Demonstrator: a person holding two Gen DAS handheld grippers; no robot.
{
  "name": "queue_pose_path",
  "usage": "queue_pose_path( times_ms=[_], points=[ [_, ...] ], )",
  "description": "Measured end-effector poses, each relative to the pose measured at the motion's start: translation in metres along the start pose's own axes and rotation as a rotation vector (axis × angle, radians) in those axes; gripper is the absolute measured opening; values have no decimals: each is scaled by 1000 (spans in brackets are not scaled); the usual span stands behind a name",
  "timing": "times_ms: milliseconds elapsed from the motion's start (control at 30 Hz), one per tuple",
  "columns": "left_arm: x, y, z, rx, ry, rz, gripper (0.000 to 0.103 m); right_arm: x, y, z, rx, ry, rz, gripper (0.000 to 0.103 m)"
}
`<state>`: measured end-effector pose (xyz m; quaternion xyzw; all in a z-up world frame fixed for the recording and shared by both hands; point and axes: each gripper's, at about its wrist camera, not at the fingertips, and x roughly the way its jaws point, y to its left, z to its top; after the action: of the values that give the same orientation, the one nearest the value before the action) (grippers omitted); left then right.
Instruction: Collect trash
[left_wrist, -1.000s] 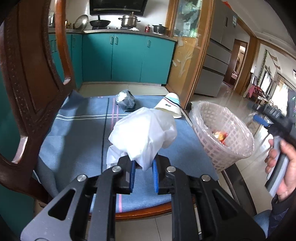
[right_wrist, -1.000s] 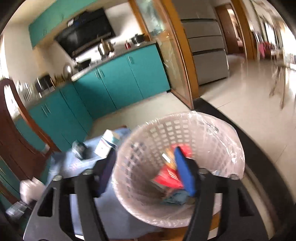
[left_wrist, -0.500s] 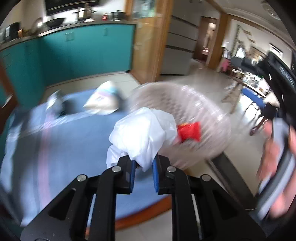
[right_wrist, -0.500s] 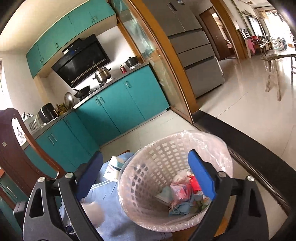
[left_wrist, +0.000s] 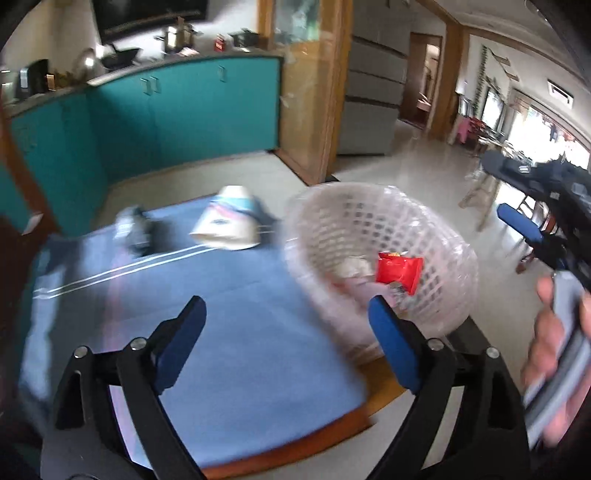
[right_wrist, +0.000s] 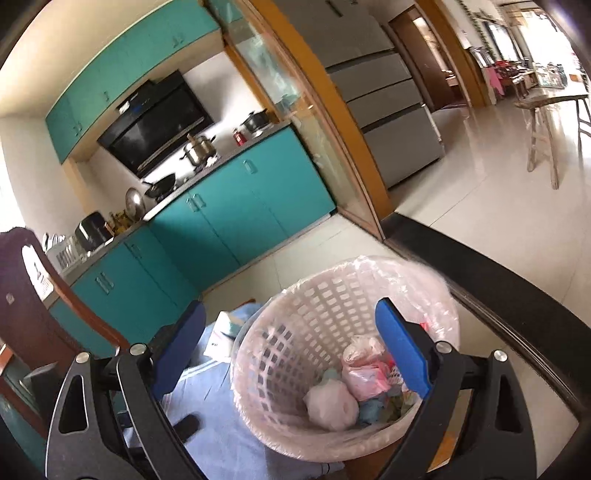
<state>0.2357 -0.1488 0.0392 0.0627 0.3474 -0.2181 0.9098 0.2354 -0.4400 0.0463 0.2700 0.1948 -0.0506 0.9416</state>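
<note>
Basket: a pale lattice wastebasket lined with clear plastic film, standing at the right edge of the blue cloth, on the side away from the kitchen cabinets.
Trash in the basket: a white crumpled plastic bag lies low at the near side; beside it are a pink wrapper and something pale blue. The left wrist view shows a red packet against the far wall of the basket.
Trash still out: an overturned paper bowl with a blue band lies near the far edge of the cloth, just beside the basket. A dark crumpled wrapper lies further along that far edge, apart from the bowl; the view is too blurred to tell more of it.
Left gripper: its jaws have just been opening and now stand spread wide with nothing between them. The right blue pad overlaps the near rim of the basket in the picture; the left pad is over bare cloth.
Right gripper: jaws spread wide, empty, framing the basket from the near side. Whether either pad touches the rim cannot be told.
Right hand: seen at the right edge of the left wrist view, wrapped round a grey handle, beyond the basket.
Surface: the blue cloth with thin white stripes covers a wooden-rimmed seat; a carved dark wood chair back rises at the left.
Background: teal cabinets with pots on top, and a tiled floor.
</note>
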Motion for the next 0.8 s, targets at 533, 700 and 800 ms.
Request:
queue_pose_path(
  times_ms=[533, 700, 800],
  points=[
    [-74, 122, -62, -264, -128, 153, 99, 11, 112, -83, -379, 186, 114, 91],
    [-81, 108, -59, -218, -139, 138, 99, 16, 116, -87, -377, 198, 99, 91],
    [-84, 107, -59, -216, -144, 133, 99, 16, 118, -88, -381, 196, 94, 91]
  ],
)
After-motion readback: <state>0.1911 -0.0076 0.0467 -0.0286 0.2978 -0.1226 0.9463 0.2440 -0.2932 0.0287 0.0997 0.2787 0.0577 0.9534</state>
